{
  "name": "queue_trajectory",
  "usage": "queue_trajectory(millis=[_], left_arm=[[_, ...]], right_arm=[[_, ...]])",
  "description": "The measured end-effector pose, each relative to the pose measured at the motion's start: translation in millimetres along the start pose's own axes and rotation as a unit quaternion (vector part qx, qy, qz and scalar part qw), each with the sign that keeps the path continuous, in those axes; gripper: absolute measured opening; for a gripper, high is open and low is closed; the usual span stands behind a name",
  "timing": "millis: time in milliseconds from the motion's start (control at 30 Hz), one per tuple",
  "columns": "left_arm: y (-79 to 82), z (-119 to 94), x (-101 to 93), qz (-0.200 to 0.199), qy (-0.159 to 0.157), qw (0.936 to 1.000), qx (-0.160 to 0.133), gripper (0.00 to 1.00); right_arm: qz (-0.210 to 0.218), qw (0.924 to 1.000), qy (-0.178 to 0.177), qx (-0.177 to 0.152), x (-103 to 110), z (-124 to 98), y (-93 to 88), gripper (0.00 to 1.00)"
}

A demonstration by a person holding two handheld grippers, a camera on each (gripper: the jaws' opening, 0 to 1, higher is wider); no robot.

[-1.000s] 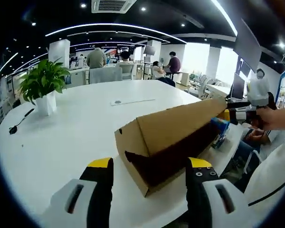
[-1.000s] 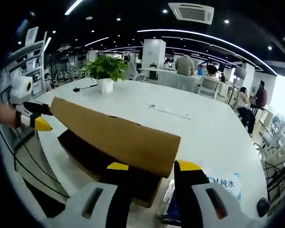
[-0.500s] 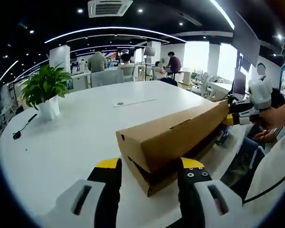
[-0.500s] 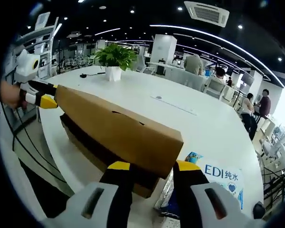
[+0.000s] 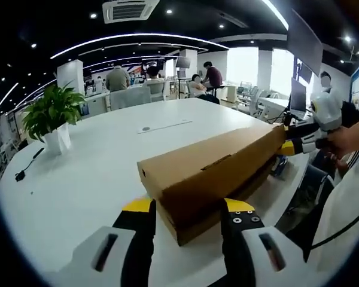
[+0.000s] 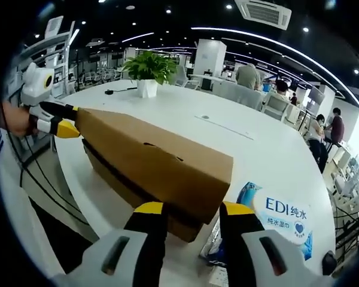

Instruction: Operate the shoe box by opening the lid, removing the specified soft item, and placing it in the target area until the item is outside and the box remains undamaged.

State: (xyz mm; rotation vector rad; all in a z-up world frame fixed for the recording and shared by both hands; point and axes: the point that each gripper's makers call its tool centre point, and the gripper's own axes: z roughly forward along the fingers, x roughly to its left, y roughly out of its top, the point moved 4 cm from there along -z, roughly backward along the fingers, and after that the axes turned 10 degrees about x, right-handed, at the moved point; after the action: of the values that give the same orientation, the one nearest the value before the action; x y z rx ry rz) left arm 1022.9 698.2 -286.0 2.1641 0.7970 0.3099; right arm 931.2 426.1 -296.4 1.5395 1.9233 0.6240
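A long brown cardboard shoe box (image 5: 209, 176) lies on the white round table (image 5: 90, 179) near its edge, lid (image 6: 149, 158) down on the body. My left gripper (image 5: 188, 209) is at one end of the box, jaws apart, with the end face between the yellow tips. The right gripper (image 6: 194, 210) stands the same way at the opposite end. Each gripper also appears at the far end in the other's view: the right gripper (image 5: 302, 143), the left gripper (image 6: 57, 125), each held by a hand. The box contents are hidden.
A blue and white wipes packet (image 6: 281, 215) lies beside the box at the right gripper's end. A potted plant (image 5: 51, 116), a black cable (image 5: 24, 164) and a paper sheet (image 5: 166, 125) sit farther across the table. Several people sit behind.
The lid, raised a second ago with the dark inside showing, has come down onto the box. The left jaws stand slightly closer together.
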Motion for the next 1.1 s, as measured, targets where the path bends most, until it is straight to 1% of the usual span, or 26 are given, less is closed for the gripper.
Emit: queue_trajectory(millis=[100, 167, 300, 367, 433, 533, 767, 833, 933, 967, 1033, 1100], left_arm=[[-2.3, 1.6, 1.1, -0.004, 0.0, 1.0, 0.002, 0.44], [-3.5, 0.8, 0.5, -0.019, 0.0, 0.9998, 0.003, 0.44], [-6.0, 2.5, -2.1, -0.017, 0.005, 0.9998, 0.008, 0.43], [-7.1, 2.9, -3.4, -0.014, 0.007, 0.9998, 0.01, 0.44], [-9.2, 2.9, -1.7, -0.018, 0.005, 0.9998, 0.012, 0.45], [-11.5, 4.7, -3.2, -0.021, -0.001, 0.9996, 0.018, 0.47], [-14.7, 7.6, -4.5, -0.028, -0.005, 0.9992, 0.027, 0.48], [-15.3, 7.9, -4.3, -0.029, -0.005, 0.9992, 0.028, 0.49], [-18.3, 8.7, -2.7, -0.033, -0.011, 0.9989, 0.032, 0.49], [-19.3, 8.7, -2.9, -0.032, -0.012, 0.9989, 0.034, 0.49], [-20.3, 8.9, -3.7, -0.036, -0.015, 0.9986, 0.036, 0.49], [-22.1, 9.1, -4.4, -0.042, -0.015, 0.9981, 0.041, 0.5]], right_arm=[[0.003, 1.0, -0.001, -0.001, 1.2, -3.3, 2.0, 0.35], [0.002, 1.0, 0.001, 0.0, 1.2, -4.7, 2.7, 0.34], [0.005, 0.9999, 0.008, 0.008, 2.3, -4.8, 0.5, 0.33], [-0.001, 0.9999, 0.008, 0.011, 2.4, -3.7, -1.6, 0.33], [0.01, 0.9998, 0.015, 0.009, 4.2, -3.6, -1.9, 0.34], [0.028, 0.9992, 0.025, 0.016, 6.4, -3.3, -5.7, 0.34], [0.029, 0.9991, 0.025, 0.02, 7.2, -1.4, -10.4, 0.35], [0.034, 0.9987, 0.029, 0.022, 8.0, -0.9, -11.4, 0.36], [0.069, 0.9962, 0.037, 0.037, 9.4, -0.2, -18.1, 0.35], [0.075, 0.9958, 0.031, 0.042, 8.6, -0.6, -19.5, 0.35], [0.074, 0.9963, 0.028, 0.034, 8.2, -0.3, -17.8, 0.35], [0.089, 0.9954, 0.027, 0.024, 6.7, -1.7, -15.0, 0.4]])
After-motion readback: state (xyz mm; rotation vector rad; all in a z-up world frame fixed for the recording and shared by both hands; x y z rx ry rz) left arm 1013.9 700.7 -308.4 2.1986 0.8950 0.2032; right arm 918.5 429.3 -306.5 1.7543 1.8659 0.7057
